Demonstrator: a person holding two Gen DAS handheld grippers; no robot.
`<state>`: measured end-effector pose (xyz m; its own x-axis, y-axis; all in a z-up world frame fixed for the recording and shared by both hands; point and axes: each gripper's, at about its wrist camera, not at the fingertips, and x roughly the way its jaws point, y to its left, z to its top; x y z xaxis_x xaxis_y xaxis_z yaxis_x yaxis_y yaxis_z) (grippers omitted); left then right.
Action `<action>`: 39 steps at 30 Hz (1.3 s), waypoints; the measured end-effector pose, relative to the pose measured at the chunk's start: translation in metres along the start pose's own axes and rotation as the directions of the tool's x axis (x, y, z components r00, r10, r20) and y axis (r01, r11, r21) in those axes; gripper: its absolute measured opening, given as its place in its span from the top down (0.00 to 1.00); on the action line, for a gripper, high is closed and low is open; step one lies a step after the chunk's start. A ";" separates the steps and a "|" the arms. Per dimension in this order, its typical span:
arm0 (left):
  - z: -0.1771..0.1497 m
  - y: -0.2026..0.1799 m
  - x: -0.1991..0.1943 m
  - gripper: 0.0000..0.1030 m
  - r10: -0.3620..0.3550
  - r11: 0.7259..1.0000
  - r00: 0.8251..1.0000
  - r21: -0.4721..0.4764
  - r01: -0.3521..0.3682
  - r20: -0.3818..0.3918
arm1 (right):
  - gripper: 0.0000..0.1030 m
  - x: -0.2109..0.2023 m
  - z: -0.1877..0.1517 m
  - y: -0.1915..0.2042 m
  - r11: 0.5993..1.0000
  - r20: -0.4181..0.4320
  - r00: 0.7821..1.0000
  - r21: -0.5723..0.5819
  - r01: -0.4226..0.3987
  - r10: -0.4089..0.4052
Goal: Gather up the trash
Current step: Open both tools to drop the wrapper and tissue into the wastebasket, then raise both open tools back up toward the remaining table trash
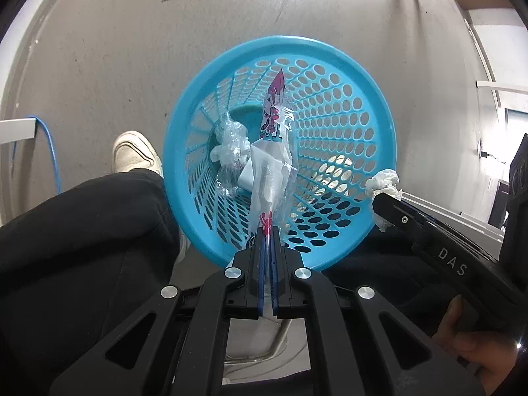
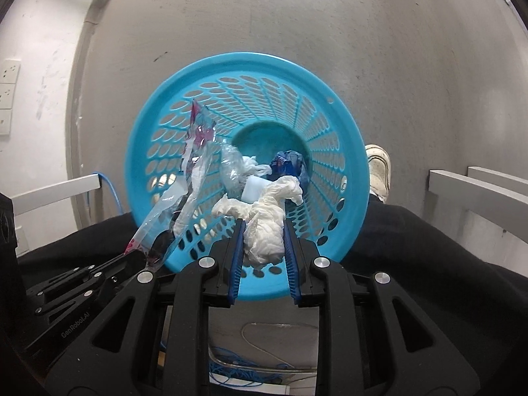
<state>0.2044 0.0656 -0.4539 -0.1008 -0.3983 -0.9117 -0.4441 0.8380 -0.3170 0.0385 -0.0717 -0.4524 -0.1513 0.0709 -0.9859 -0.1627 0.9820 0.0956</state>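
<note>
A blue perforated basket (image 1: 349, 66) (image 2: 349, 138) stands on the grey floor, seen from above. My left gripper (image 1: 268, 231) is shut on a clear plastic wrapper (image 1: 274, 132) with red print, which hangs over the basket's mouth. The same wrapper (image 2: 194, 151) and left gripper (image 2: 145, 254) show at the lower left of the right wrist view. My right gripper (image 2: 264, 227) is shut on a crumpled white tissue (image 2: 264, 221) above the basket's near rim; this tissue (image 1: 384, 181) and right gripper (image 1: 382, 201) also appear at the right. Crumpled clear plastic (image 1: 231, 142), a white piece and a blue wrapper (image 2: 287, 161) lie inside.
A person's black trouser legs (image 1: 82, 247) and white shoes (image 1: 132, 155) (image 2: 379, 168) flank the basket. A blue cable (image 1: 49, 151) runs down by the wall at the left. White shelf bars (image 2: 478, 188) stand at the right; a cable tangle (image 2: 237, 373) lies below.
</note>
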 end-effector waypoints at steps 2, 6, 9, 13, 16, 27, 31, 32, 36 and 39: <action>0.002 -0.001 0.003 0.98 -0.008 1.000 1.000 0.003 0.008 -0.010 | 0.78 0.006 0.002 -0.001 1.000 -0.009 1.000 0.003 0.004 -0.004; 0.008 0.000 -0.001 0.82 -0.059 0.998 0.998 -0.023 0.060 0.028 | 0.65 0.008 0.007 -0.002 1.000 -0.008 1.000 0.015 -0.016 0.016; 0.010 0.006 -0.009 0.74 -0.059 0.997 0.996 -0.055 0.062 0.068 | 0.61 0.007 0.008 -0.005 0.999 0.003 1.000 0.030 -0.021 0.021; 0.011 0.006 -0.012 0.74 -0.035 0.997 0.996 -0.064 0.041 0.085 | 0.57 0.007 0.007 -0.007 0.999 0.001 1.000 0.038 -0.006 0.006; 0.009 -0.001 -0.019 0.74 -0.018 0.999 0.994 -0.031 0.022 0.109 | 0.56 0.004 0.005 0.001 0.999 0.012 0.999 -0.005 0.034 -0.034; -0.019 -0.002 -0.053 0.74 0.045 0.998 0.977 0.021 -0.051 0.209 | 0.51 -0.044 -0.032 0.008 0.994 0.094 0.995 -0.098 0.039 -0.030; -0.038 -0.021 -0.069 0.74 0.097 0.984 0.951 0.113 -0.135 0.294 | 0.47 -0.063 -0.048 0.019 0.987 0.152 0.988 -0.151 0.061 -0.038; -0.042 -0.023 -0.073 0.73 0.101 0.980 0.946 0.130 -0.147 0.308 | 0.46 -0.067 -0.052 0.022 0.985 0.166 0.985 -0.162 0.064 -0.037; -0.058 -0.018 -0.094 0.70 0.090 0.979 0.930 0.141 -0.148 0.357 | 0.44 -0.083 -0.066 0.026 0.979 0.208 0.978 -0.190 0.068 -0.028; -0.067 -0.014 -0.107 0.64 0.084 0.980 0.918 0.136 -0.147 0.387 | 0.39 -0.094 -0.077 0.026 0.978 0.220 0.975 -0.200 0.051 -0.006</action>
<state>0.1615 0.0716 -0.3341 0.2146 -0.1511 -0.9649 -0.2996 0.9301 -0.2123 -0.0272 -0.0661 -0.3469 0.0680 0.1015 -0.9925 -0.3620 0.9295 0.0703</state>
